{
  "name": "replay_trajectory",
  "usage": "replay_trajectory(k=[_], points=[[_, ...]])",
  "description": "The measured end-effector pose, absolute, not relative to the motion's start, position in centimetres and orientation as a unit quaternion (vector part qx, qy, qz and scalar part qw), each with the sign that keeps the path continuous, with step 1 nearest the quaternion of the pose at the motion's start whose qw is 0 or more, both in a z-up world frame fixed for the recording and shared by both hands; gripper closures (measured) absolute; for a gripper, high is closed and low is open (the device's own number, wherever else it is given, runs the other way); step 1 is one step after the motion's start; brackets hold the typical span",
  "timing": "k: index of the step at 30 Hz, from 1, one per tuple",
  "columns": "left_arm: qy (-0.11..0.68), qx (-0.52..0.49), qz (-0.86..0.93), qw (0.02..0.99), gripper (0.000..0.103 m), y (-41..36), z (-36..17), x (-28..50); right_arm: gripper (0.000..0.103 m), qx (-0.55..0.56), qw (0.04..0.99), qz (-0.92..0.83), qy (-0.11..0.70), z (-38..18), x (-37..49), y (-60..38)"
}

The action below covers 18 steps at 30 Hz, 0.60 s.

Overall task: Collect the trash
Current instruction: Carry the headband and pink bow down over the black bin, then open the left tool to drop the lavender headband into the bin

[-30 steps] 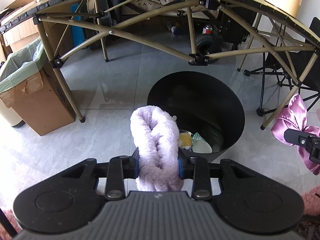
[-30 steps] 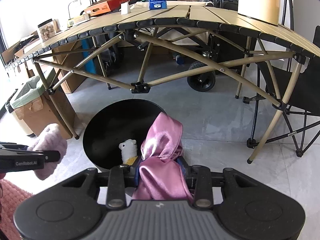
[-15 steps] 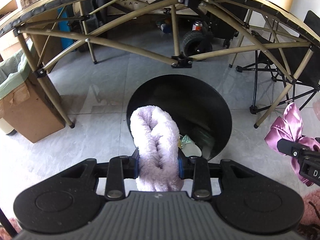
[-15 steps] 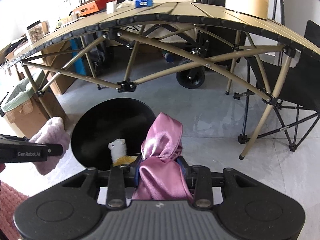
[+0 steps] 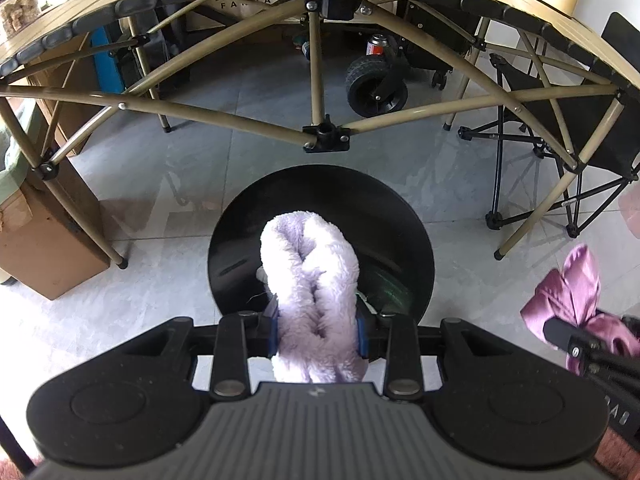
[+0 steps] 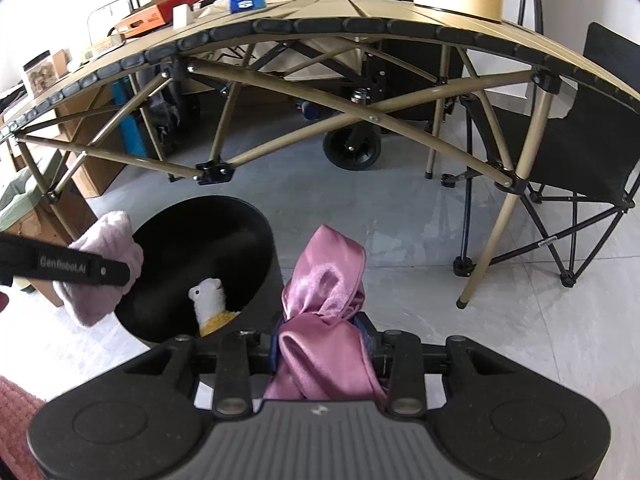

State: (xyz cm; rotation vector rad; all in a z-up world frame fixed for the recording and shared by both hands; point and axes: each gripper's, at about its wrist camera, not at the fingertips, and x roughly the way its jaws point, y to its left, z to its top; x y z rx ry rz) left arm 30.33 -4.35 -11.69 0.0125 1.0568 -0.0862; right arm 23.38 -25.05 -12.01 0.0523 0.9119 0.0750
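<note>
A tan folding table with a slatted roll-top and crossed metal legs (image 6: 360,12) is seen spanning the scene; cardboard boxes and a black folding camp chair (image 6: 560,148) stand around it on the grey tiled floor (image 5: 248,92).

A round black plastic bin (image 5: 320,184) is placed on the floor in front of the table. In the right wrist view, 1 small white-and-yellow plush toy (image 6: 210,300) is seen lying inside the bin (image 6: 200,216); other pale scraps are glimpsed at the bottom in the left wrist view but cannot be identified. Part of the collecting is therefore judged done.

2 items are in hand and not yet deposited:

1. A fluffy lilac fleece cloth (image 5: 316,280) is clamped between the blue pads of the left gripper (image 5: 318,332), jaws narrow and pressed on the fabric. It is held above the bin mouth, near the front rim; in the right wrist view the same cloth (image 6: 100,256) is seen at the bin's left edge.
2. A shiny pink satin cloth (image 6: 324,320) is pinched in the right gripper (image 6: 324,344), jaws likewise narrow on it. It is held just beside the bin's right wall, outside the opening, over the floor.

Judged remaining: release of the lilac cloth into the bin, then carrying of the pink cloth over the rim and release. A pink textured rug edge (image 6: 16,420) is noted at lower left; whether further trash lies there cannot be told.
</note>
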Motion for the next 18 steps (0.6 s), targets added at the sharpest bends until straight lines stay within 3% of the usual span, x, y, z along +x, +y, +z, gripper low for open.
replay_trajectory(k=[18], points=[[0.530,-0.031,-0.026,0.847,0.069,-6.9,-11.6,35.3,0.069,0.042,0.892,-0.003,0.450,-13.0,24.3,-26.6]])
